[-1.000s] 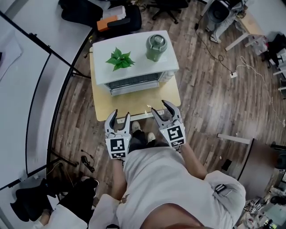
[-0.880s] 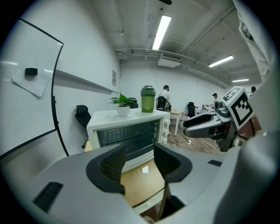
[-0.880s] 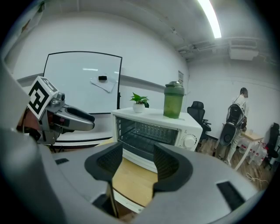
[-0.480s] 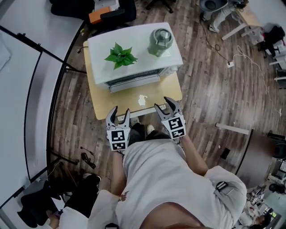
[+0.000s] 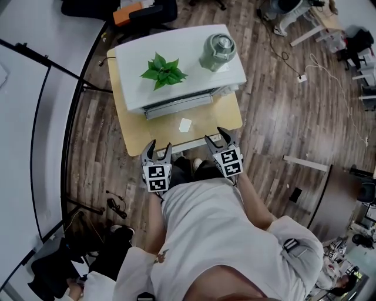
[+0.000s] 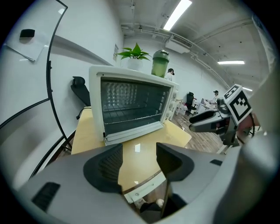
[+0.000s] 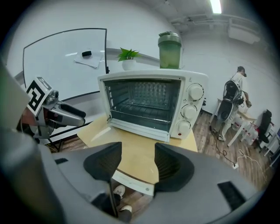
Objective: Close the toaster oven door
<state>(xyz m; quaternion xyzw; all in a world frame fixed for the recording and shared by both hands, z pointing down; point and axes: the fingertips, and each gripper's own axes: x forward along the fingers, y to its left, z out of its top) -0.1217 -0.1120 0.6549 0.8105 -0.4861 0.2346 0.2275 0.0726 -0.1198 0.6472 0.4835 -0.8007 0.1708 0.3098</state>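
Open-plan office, whiteboard [image 7: 61, 65], black office chair [image 6: 80, 88], ceiling strip lights [image 6: 177, 13]

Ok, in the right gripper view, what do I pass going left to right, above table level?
left gripper (fingers have just been opening, nothing between them) → plant → green bottle → oven knobs → person standing in the background

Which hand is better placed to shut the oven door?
Left, narrowly: the left claw lines up with the open door; the right claw sits toward the knobs. Both have just been opening, empty.
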